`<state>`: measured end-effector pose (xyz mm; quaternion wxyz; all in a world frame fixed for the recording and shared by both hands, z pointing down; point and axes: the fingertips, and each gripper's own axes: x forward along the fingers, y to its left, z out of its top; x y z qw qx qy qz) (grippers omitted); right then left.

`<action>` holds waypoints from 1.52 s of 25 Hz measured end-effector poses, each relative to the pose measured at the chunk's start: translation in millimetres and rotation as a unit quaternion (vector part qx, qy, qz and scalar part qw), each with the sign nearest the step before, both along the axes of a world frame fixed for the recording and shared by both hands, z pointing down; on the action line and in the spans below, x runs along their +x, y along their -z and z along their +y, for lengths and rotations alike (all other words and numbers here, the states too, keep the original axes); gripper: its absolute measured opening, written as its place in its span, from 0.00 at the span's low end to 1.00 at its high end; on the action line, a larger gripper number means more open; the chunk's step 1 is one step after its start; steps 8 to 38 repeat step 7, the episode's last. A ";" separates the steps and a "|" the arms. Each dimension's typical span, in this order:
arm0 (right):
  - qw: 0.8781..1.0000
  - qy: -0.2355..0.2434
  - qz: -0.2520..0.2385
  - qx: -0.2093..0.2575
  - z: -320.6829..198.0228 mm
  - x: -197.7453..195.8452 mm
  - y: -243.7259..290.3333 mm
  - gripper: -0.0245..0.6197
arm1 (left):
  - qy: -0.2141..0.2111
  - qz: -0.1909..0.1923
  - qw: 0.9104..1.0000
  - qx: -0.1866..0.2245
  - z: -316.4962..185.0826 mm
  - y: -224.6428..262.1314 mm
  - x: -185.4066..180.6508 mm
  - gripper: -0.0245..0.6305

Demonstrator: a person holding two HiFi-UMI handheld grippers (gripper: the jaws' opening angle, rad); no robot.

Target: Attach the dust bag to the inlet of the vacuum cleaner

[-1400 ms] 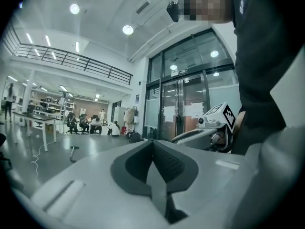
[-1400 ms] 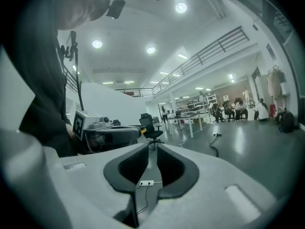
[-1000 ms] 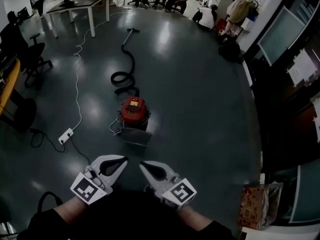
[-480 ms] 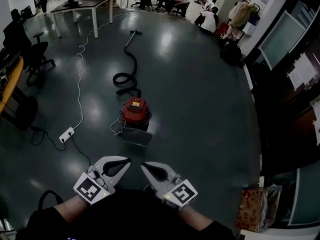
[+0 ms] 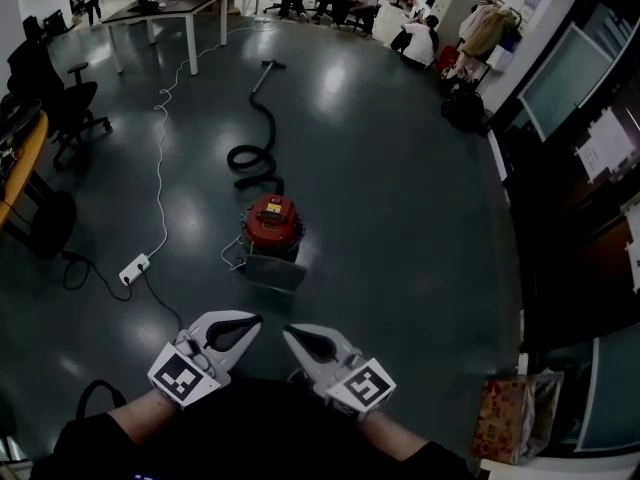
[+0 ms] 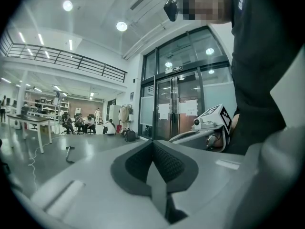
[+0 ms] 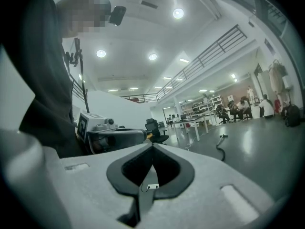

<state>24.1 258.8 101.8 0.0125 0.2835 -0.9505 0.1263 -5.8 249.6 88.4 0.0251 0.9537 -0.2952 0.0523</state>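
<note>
vs 1 s ago: basically no chg. Head view sits a hair differently, so the vac and both grippers land a few px off in frame; nothing on the floor has moved. Both grippers are held where they were, low and close to the person's body, tips pointing out twd the vac.

Left gripper [image 5: 252,319]: jaws pressed together, nothing btwn them; its own view confirms, pads meet at the tip [image 6: 153,141]. Right gripper [image 5: 290,330]: same, jaws together and empty, tip [image 7: 152,144]. The two sit side by side, near but apart. Neither touches anything.

Vacuum cleaner [image 5: 272,220]: upright on the dark floor, well ahead of the grippers. Red drum top, black lower body. Black hose [image 5: 255,153] leaves its far side, coils once, then runs out to the wand [image 5: 262,73], which lies flat on the floor.

Flat grey piece [image 5: 272,271] lies on the floor against the vac's near side, btwn vac and grippers. Can't tell if it's the dust bag. Inlet not made out from here.

A thin white cord loops at the vac's left. White cable [image 5: 158,168] runs down the floor to a power strip [image 5: 133,268], left of the vac and apart from it.
</note>
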 end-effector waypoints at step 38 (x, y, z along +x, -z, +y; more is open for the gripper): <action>1.000 0.001 -0.003 -0.004 -2.3 0.1 -5.2 0.04 | 0.006 0.006 1.000 -0.005 -4.8 -0.4 -1.8 0.04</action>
